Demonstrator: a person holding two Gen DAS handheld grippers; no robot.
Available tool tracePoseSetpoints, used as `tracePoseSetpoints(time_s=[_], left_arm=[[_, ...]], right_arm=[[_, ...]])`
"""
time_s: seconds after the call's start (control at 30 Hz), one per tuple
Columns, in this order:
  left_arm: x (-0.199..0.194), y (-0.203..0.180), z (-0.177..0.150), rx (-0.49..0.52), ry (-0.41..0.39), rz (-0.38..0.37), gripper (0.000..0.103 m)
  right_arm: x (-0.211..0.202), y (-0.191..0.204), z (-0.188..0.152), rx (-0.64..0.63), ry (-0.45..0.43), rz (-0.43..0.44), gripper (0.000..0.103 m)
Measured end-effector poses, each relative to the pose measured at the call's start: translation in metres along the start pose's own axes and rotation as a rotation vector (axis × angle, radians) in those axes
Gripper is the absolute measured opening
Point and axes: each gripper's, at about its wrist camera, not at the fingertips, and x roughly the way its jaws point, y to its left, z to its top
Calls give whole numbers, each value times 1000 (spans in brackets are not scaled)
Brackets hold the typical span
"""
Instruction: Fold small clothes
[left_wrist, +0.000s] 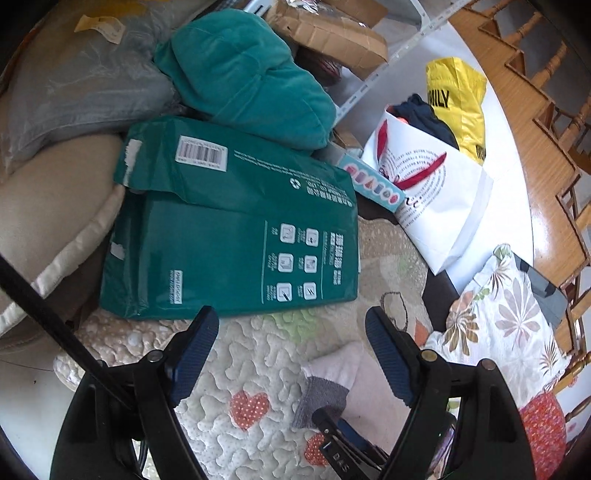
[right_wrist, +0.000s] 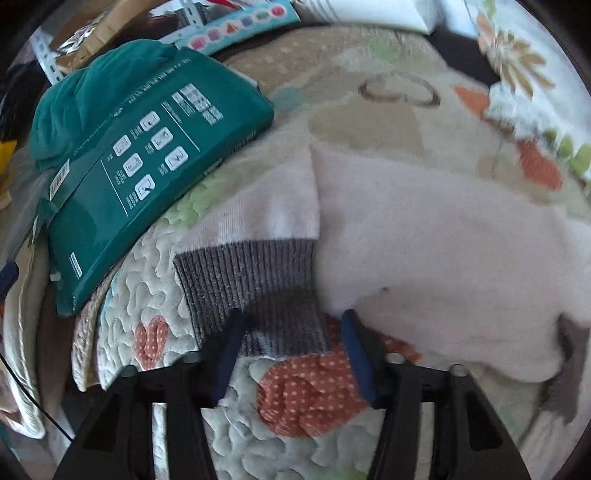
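We see the pale sock (right_wrist: 424, 251) lying flat on the quilted mat (right_wrist: 155, 266), its grey cuff (right_wrist: 251, 288) nearest our right gripper (right_wrist: 291, 354), whose half-parted fingers straddle that cuff (not visibly pinching it). The foot runs away to the right. Our left gripper (left_wrist: 291, 339) hangs released just behind.

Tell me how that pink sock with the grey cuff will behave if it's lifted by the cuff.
The pink sock lies limp and flat on the quilted mat, so it would probably droop from the ribbed grey cuff. The soft knit suggests it is light and grippy rather than slippery. Pushed, it would likely bunch instead of sliding whole.
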Motion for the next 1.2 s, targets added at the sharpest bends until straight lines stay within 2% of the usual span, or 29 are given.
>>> tracePoseSetpoints(time_s=[0.03,0.07,0.3,0.43,0.6,0.8,0.87,0.93,1.07,1.13,1.2], left_arm=[[1,-2,-1,5,5,-1,81],[3,-4,-3,11,13,-1,81],[9,-20,-17,55,42,4,81],[17,-37,-32,114,92,-6,81],[22,-70,-64,210,173,-53,81],[25,-115,-110,343,255,-107,81],[27,-129,-128,376,290,-123,81],[28,-141,-142,402,314,-133,81],[29,-167,-170,475,357,-155,81],[28,-176,-181,510,368,-164,81],[28,-185,-192,543,380,-169,81]], right_arm=[[0,0,0,-4,0,2,20],[-2,1,0,-6,2,19,13],[-59,-5,-1,-2,-91,12,11],[-106,-39,-14,17,-117,-31,11],[-170,-134,-54,119,-110,-177,11],[-249,-281,-118,337,-72,-466,11],[-268,-326,-140,410,-53,-574,11],[-278,-361,-158,475,-30,-636,11],[-279,-405,-184,595,-11,-624,16],[-288,-410,-193,650,-46,-652,29],[-302,-415,-202,718,-97,-654,35]])
